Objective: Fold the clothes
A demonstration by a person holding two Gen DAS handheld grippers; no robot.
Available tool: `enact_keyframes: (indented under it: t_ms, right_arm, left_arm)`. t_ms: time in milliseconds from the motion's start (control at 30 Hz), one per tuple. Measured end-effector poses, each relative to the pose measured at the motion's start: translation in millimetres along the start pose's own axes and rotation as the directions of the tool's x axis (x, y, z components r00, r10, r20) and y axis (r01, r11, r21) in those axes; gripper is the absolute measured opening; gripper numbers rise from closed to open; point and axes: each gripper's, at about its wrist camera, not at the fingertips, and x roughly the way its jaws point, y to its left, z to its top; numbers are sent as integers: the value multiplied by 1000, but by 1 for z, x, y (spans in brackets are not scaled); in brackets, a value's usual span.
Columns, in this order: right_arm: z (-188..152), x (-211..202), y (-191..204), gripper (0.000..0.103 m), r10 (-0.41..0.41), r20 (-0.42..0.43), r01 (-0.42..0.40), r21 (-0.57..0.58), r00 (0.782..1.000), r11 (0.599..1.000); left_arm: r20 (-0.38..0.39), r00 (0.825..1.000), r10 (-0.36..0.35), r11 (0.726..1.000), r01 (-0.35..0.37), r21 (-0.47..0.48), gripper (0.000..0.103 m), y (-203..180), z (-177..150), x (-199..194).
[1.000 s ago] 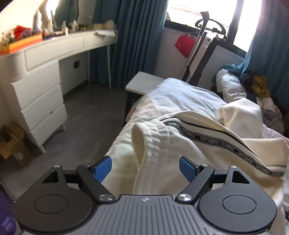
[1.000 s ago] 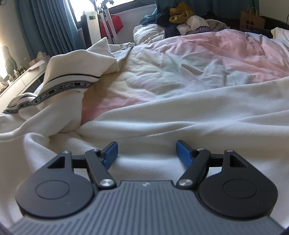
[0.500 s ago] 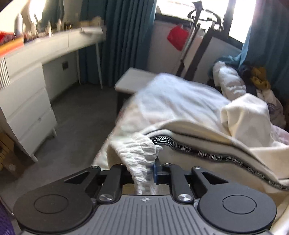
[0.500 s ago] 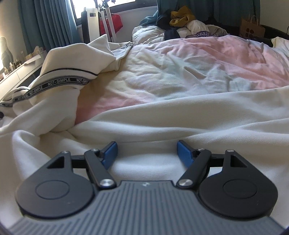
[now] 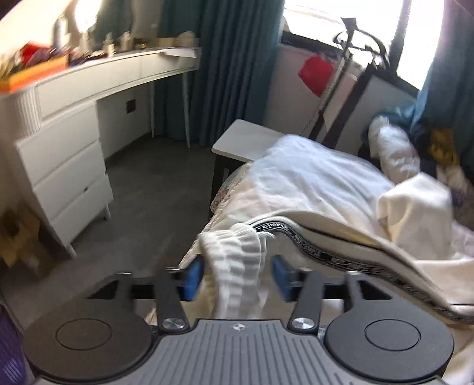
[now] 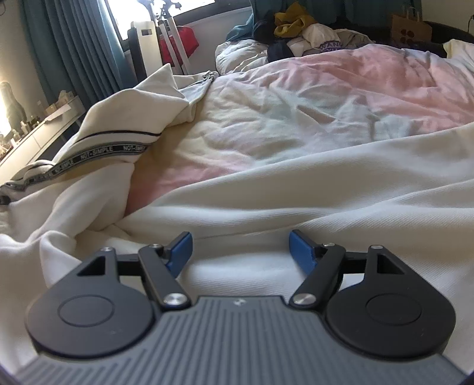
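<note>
- The left gripper (image 5: 235,280) has its jaws parted, and they've just been opening. The ribbed cuff (image 5: 234,257) of the cream garment (image 5: 349,237) sits right between the blue pads (image 5: 192,280). It brushes the left pad and hangs clear of the right one, so I'd call that a let-go, not a grip.
- My guess is the cuff got dropped there so the sleeve lies along the bed edge, ready for a fold.
- The right gripper (image 6: 240,248) has its jaws wide with nothing between them. It's hovering low over a flat stretch of the same cream cloth, probably lining up to pinch the body panel.
- The garment runs ahead and to the right of the left gripper, and ahead-left of the right one. It's lying on the duvet (image 6: 326,97).
- Count: two grippers, four blue pads, one cream garment, one lettered tape stripe (image 6: 97,152), one cuff in view.
- Way beyond both grippers there's one pile of other clothes (image 6: 296,26). Can't count what's in it.
</note>
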Motion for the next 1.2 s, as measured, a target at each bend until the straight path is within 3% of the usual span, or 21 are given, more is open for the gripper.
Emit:
enact_keyframes:
  t_ms: [100, 167, 233, 300, 433, 533, 633, 700, 733, 833, 933, 967, 1033, 1133, 1200]
  right_arm:
    - [3, -1, -2, 75, 9, -7, -9, 10, 1000, 1000]
    - [6, -3, -5, 74, 19, -12, -19, 26, 1000, 999]
    - [10, -3, -10, 73, 29, -17, -28, 43, 999, 999]
    - [13, -6, -14, 73, 41, -15, -40, 66, 999, 997]
    - [19, -13, -21, 74, 46, -7, -46, 90, 999, 995]
    - [24, -19, -28, 74, 55, 5, -55, 108, 998, 993]
    - [31, -21, -35, 74, 73, 20, -75, 141, 997, 987]
    - [34, -20, -37, 74, 83, 23, -86, 154, 996, 984]
    - [34, -19, -38, 74, 87, 22, -90, 156, 996, 984]
    - [34, -15, -39, 74, 88, 14, -89, 153, 996, 984]
    - [33, -5, -40, 74, 86, -22, -82, 145, 996, 986]
    - [32, -3, -40, 74, 88, -26, -83, 146, 996, 986]
    - [32, -3, -38, 75, 91, -23, -87, 131, 996, 987]
    - [34, -1, -37, 74, 98, -22, -94, 121, 995, 988]
    - [34, 2, -36, 75, 94, -27, -90, 114, 995, 989]
  left_arm:
    - [22, 1000, 2, 994, 1, -112, 82, 24, -9, -41]
    - [20, 1000, -16, 979, 20, -201, 82, 41, -21, -73]
    - [-30, 999, -45, 956, 34, -292, 83, 56, -36, -101]
    - [-85, 994, -74, 914, 33, -404, 85, 71, -63, -123]
    - [-199, 969, -149, 788, -6, -615, 88, 100, -120, -156]
    - [-206, 949, -240, 673, 10, -739, 88, 114, -159, -168]
    - [-187, 925, -331, 585, 45, -810, 90, 114, -177, -163]
    - [-117, 919, -378, 500, 96, -860, 90, 111, -185, -148]
    - [-103, 916, -388, 489, 110, -865, 90, 106, -184, -141]
    - [-108, 904, -413, 500, 125, -857, 90, 89, -183, -120]
    - [-160, 918, -362, 583, 89, -808, 78, 70, -174, -101]
    - [-163, 933, -320, 612, 73, -788, 69, 66, -170, -100]
    - [-159, 958, -238, 655, 38, -754, 63, 61, -164, -98]
    - [-145, 974, -172, 724, 25, -689, 48, 54, -156, -103]
    - [-120, 984, -132, 787, 30, -616, 42, 46, -148, -114]
